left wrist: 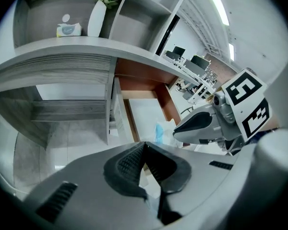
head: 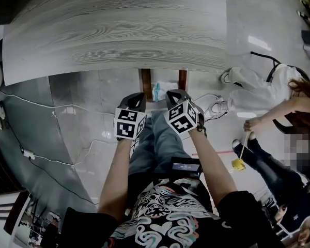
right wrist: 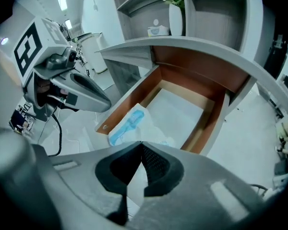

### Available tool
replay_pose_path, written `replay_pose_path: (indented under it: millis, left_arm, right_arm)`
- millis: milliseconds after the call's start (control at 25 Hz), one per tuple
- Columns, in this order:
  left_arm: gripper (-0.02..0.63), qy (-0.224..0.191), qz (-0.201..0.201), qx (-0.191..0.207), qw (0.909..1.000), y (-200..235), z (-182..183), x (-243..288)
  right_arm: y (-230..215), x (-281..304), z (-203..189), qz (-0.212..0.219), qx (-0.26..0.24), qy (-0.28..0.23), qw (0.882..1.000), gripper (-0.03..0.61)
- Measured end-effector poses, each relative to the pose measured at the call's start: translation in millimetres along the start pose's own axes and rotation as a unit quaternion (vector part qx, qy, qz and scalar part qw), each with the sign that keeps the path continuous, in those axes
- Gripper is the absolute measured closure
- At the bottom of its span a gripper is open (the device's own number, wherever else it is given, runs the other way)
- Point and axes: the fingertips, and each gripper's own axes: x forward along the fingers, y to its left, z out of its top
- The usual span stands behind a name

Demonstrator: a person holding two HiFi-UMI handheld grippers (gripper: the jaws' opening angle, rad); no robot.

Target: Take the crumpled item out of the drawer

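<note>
One crumpled item (right wrist: pixel 128 124) in drawer (right wrist: pixel 210 120).

I see the drawer (right wrist: pixel 209 121) pulled open from under the counter (right wrist: pixel 216 49); it has brown wooden walls and a pale floor. The crumpled item (right wrist: pixel 128 124) is a white wrapper with a light-blue patch. It lies rumpled inside the drawer at the front end, against the left wall.
</note>
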Motion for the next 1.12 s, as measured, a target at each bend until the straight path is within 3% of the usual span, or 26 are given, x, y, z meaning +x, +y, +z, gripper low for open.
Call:
replay_pose_path:
  millis: [440, 1120]
  left_arm:
    - [0.614, -0.017, 0.002, 0.026, 0.9995, -18.0, 28.3, -15.3]
    - [0.614, -0.073, 0.017, 0.011, 0.9971, -26.8, 57.0, -58.5]
  right_arm:
    - [-7.4, -37.4, 3.6, -0.022, 0.004, -0.023, 0.999, 0.571]
    - [-2.3, -87.0, 28.9, -0.054, 0.003, -0.075, 0.996, 0.571]
